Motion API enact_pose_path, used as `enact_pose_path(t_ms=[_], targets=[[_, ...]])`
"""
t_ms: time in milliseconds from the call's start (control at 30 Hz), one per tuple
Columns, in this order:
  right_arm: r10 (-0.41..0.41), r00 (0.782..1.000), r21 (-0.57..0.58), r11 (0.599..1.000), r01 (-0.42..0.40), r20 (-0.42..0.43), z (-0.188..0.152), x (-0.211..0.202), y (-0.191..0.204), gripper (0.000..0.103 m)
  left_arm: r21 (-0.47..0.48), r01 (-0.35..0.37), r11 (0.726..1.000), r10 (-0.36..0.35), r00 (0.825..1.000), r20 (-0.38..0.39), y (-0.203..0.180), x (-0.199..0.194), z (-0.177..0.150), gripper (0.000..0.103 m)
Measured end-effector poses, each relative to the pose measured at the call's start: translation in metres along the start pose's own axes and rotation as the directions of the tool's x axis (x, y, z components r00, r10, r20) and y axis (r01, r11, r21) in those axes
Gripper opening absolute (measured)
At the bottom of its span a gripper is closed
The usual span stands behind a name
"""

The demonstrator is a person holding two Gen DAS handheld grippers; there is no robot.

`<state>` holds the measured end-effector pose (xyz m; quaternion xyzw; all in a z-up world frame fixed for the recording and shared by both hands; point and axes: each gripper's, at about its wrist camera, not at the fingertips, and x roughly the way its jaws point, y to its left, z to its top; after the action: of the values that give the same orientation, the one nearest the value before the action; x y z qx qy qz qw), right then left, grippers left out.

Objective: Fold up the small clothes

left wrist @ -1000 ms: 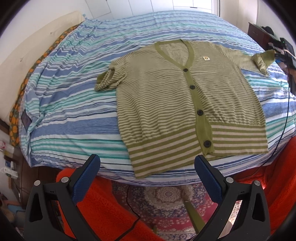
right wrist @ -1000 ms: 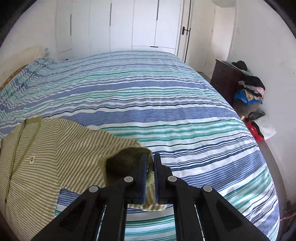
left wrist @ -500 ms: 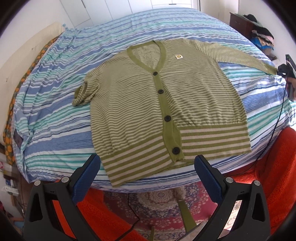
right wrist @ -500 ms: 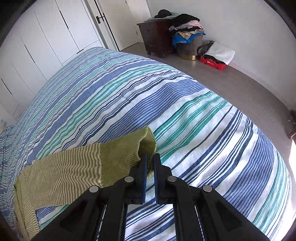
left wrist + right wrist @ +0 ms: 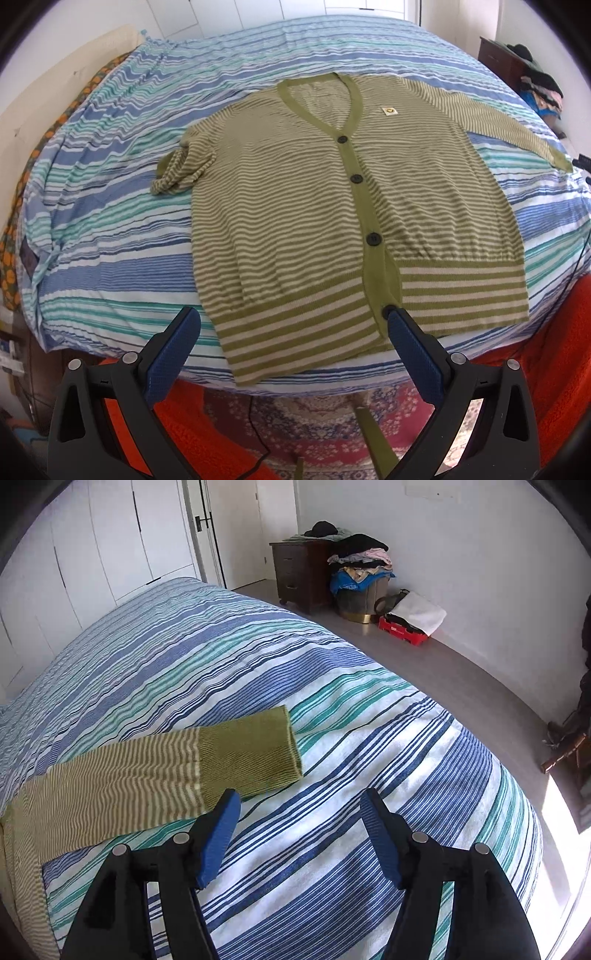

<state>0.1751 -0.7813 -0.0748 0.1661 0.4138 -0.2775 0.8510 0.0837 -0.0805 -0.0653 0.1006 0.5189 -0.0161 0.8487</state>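
Right wrist view, right gripper (image 5: 300,808) jaws just opened, empty, sleeve cuff (image 5: 249,751) on bedspread (image 5: 332,709), laundry basket (image 5: 360,602) beyond

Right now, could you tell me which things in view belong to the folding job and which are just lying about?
Part of the job:
- cardigan, flat on the bed
- its outstretched sleeve
- left gripper, open
- right gripper, jaws just opened, nothing between them

Just lying about:
- dresser
- heaped laundry basket
- red crate
- patterned rug

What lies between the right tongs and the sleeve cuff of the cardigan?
Only bare striped bedspread, in the right wrist view. The open right tongs have just released the cuff, which lies flat just beyond the left finger.
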Motion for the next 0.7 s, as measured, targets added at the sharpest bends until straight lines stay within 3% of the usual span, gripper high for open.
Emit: enact_pose_path(t_ms=[100,167,300,333,400,467,567,600,700], targets=[[0.165,0.986,-0.157,0.974,-0.161,0.009,-0.042,-0.051,0.060,0.067,-0.028,-0.022,0.999,0.023,0.999,0.036,0.006,0.035,0.011,0.102],[0.294,0.955,-0.235,0.927,-0.291,-0.024,-0.083,-0.083,0.103,0.069,-0.030,-0.031,0.999,0.033,0.999,0.038,0.003,0.064,0.015,0.101],[0.521,0.844,-0.337,0.778,-0.530,-0.123,-0.176,-0.143,0.185,0.072,0.003,-0.039,0.999,0.039,0.999,-0.027,-0.013,0.119,0.008,0.102],[0.557,0.819,-0.363,0.741,-0.565,-0.138,-0.199,-0.157,0.203,0.074,0.006,-0.046,0.999,0.046,0.999,-0.019,-0.016,0.127,0.002,0.103],[0.600,0.783,-0.427,0.673,-0.604,-0.164,-0.238,-0.176,0.236,0.077,-0.029,-0.026,0.999,0.028,0.997,0.078,-0.013,0.124,-0.011,0.103],[0.584,0.787,-0.501,0.629,-0.595,-0.201,-0.275,-0.177,0.262,0.077,-0.050,-0.004,0.999,0.008,0.996,0.092,-0.008,0.121,-0.019,0.103],[0.469,0.819,-0.576,0.587,-0.568,-0.330,-0.310,-0.148,0.285,0.077,-0.053,0.062,0.997,-0.060,0.997,0.045,0.003,0.115,-0.019,0.103],[0.431,0.824,-0.567,0.599,-0.566,-0.367,-0.315,-0.133,0.283,0.078,-0.053,0.089,0.995,-0.088,0.996,0.023,0.009,0.112,-0.017,0.103],[0.468,0.800,-0.494,0.629,-0.601,-0.377,-0.305,-0.119,0.274,0.078,-0.046,0.117,0.992,-0.116,0.993,0.011,0.036,0.097,-0.011,0.102]])
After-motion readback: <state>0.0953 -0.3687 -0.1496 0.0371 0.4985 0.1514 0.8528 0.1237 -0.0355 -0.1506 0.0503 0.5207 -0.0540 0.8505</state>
